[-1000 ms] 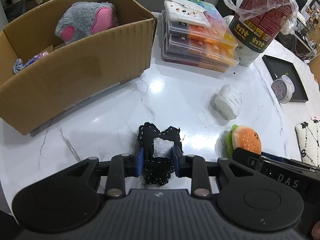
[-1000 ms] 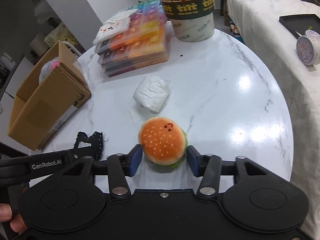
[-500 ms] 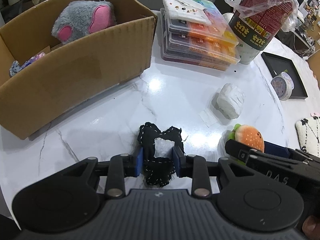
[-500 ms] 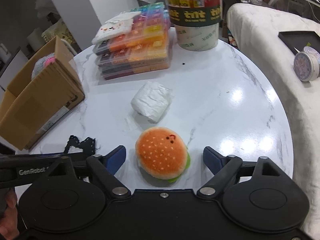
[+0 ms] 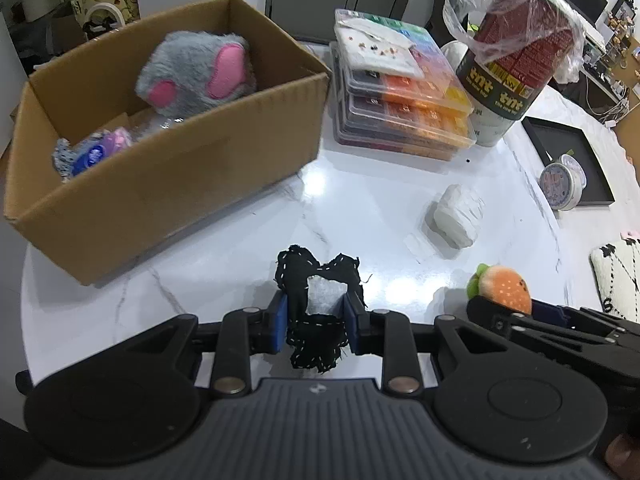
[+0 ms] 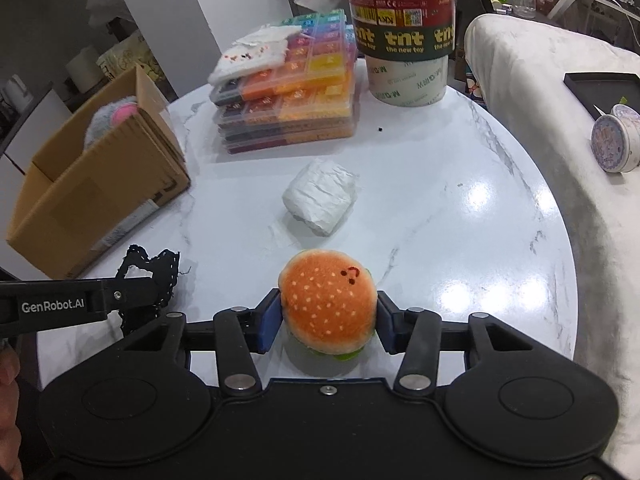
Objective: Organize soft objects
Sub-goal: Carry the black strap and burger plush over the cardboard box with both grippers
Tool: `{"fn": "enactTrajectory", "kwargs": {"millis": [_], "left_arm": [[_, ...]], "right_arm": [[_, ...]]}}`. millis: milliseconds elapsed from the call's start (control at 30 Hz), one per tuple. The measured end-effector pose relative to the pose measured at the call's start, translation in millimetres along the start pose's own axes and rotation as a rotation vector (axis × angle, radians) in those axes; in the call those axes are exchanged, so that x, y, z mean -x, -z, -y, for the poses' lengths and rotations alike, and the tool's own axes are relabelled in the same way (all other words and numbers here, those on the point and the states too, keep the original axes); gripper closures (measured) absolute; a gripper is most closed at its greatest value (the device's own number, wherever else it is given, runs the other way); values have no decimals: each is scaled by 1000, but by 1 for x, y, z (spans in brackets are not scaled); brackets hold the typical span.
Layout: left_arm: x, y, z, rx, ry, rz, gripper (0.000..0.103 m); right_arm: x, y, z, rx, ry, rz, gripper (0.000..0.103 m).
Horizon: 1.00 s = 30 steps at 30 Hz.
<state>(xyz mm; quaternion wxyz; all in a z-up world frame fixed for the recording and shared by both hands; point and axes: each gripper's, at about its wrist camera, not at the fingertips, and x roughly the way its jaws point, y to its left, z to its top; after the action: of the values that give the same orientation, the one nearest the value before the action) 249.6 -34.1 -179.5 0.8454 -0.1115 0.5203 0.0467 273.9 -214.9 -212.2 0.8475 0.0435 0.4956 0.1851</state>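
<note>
My left gripper [image 5: 316, 322] is shut on a black stitched fabric pouch [image 5: 318, 300] with a white patch, held above the marble table [image 5: 360, 208]. My right gripper [image 6: 327, 320] is shut on a plush hamburger [image 6: 328, 304]; the hamburger also shows in the left wrist view [image 5: 502, 288]. An open cardboard box [image 5: 160, 184] stands at the left with a grey and pink plush [image 5: 196, 72] and a small blue and purple soft item [image 5: 96, 152] inside. A white wrapped soft bundle [image 6: 320, 196] lies on the table ahead of the hamburger.
A stack of clear bead organisers [image 5: 400, 92] stands at the back. A big tnt tub [image 6: 404, 28] stands beside it. A round patterned tin [image 5: 562, 182] and a black tray [image 5: 568, 156] lie at the right, with a white fabric-covered surface [image 6: 560, 128].
My right gripper opened around the hamburger half a second ago and has shut on it again. My left gripper has risen with the pouch, and the box interior shows more.
</note>
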Motion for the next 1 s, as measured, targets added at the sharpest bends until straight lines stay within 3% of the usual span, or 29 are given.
{"fn": "enactTrajectory", "kwargs": {"millis": [133,1000], "left_arm": [[7,-1,-7,3,-4,5,75],[87,-12,-38,-17,-6,120,75]], "right_arm": [[12,-4,-4,-25,-48,5,56],[65,-20,-36,35,-90,64,56]]}}
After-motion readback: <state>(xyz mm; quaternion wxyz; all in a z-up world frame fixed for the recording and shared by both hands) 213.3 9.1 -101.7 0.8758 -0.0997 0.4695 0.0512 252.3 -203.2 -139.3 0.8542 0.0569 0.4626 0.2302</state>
